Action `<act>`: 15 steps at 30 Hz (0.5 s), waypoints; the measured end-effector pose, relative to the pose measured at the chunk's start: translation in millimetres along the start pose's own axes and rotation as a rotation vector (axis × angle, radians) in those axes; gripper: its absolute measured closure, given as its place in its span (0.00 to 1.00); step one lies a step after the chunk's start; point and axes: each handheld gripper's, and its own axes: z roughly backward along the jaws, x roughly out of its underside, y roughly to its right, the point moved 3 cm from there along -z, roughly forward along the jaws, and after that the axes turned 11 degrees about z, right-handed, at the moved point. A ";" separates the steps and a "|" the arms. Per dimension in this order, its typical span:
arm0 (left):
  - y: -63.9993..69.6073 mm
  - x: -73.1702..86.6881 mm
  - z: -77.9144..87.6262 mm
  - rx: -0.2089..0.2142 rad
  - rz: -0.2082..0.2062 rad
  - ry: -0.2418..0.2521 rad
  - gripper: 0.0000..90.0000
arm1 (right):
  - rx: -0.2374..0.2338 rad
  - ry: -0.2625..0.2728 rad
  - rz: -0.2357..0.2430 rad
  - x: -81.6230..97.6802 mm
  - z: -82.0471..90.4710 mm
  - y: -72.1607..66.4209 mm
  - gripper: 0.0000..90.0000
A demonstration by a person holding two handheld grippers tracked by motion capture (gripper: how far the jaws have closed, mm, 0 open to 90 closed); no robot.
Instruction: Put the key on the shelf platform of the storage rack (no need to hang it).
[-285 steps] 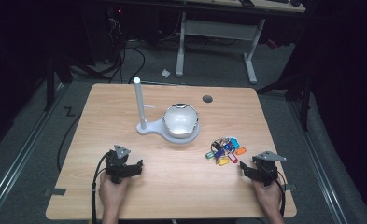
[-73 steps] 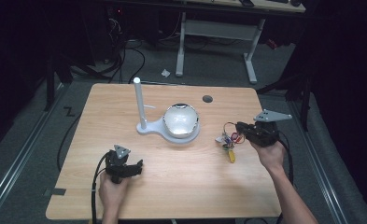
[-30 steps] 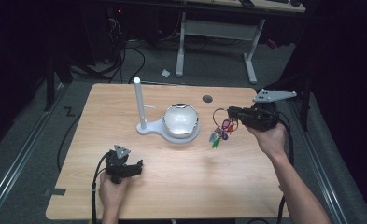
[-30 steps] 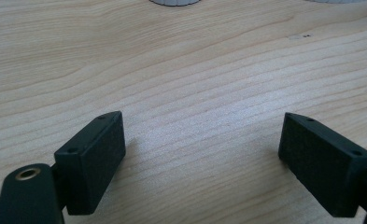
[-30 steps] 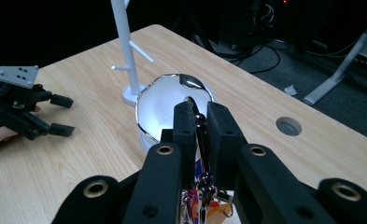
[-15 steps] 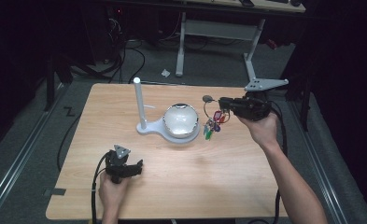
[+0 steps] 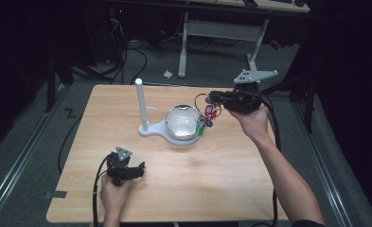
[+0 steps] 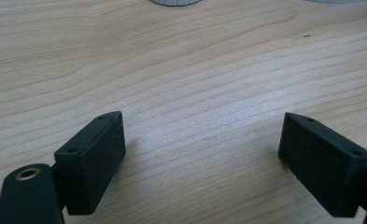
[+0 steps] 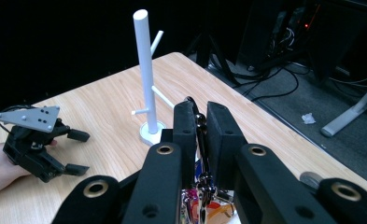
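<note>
My right gripper (image 7: 213, 97) is shut on the metal ring of a bunch of keys with coloured tags (image 7: 206, 118), which hangs just right of the round white bowl (image 7: 181, 122). In the right gripper view the jaws (image 9: 199, 117) pinch the ring, with the tags (image 9: 204, 207) below. The white stand's post (image 7: 139, 103) with its short pegs (image 9: 144, 70) rises left of the bowl. My left gripper (image 7: 137, 170) rests on the wooden table (image 7: 231, 179) at the front left, open. Its own view shows the jaws (image 8: 202, 154) wide apart over bare wood.
A round grey grommet (image 9: 308, 179) sits in the tabletop near my right gripper. Beyond the table's far edge stand a white desk frame (image 7: 221, 33) and cables on the dark floor. The left gripper (image 9: 71, 151) lies low, left of the stand.
My right gripper has carried the keys up and to the left, from the right part of the table to beside the bowl. The left gripper has stayed put.
</note>
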 end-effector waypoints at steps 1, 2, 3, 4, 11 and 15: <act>0.0 0.0 0.0 0.000 0.000 -0.001 0.17 | -0.003 -0.001 0.004 -1.8 -3.2 -0.5 0.93; 0.0 0.0 0.0 0.001 -0.001 -0.001 0.17 | -0.005 -0.002 0.004 -2.8 -4.9 -0.9 0.93; 0.0 0.1 0.0 0.000 0.001 -0.001 0.17 | -0.007 -0.005 0.004 -4.1 -7.2 -1.2 0.93; 0.5 0.4 0.1 -0.004 0.011 0.000 0.17 | -0.009 -0.005 0.005 -5.5 -10.2 -1.0 0.93; 0.4 0.3 0.3 -0.005 0.010 -0.004 0.17 | -0.019 -0.010 -0.014 -7.0 -27.9 2.4 0.93; 1.2 0.8 0.5 -0.011 0.026 -0.004 0.17 | -0.020 -0.024 -0.026 -4.3 -40.3 4.6 0.93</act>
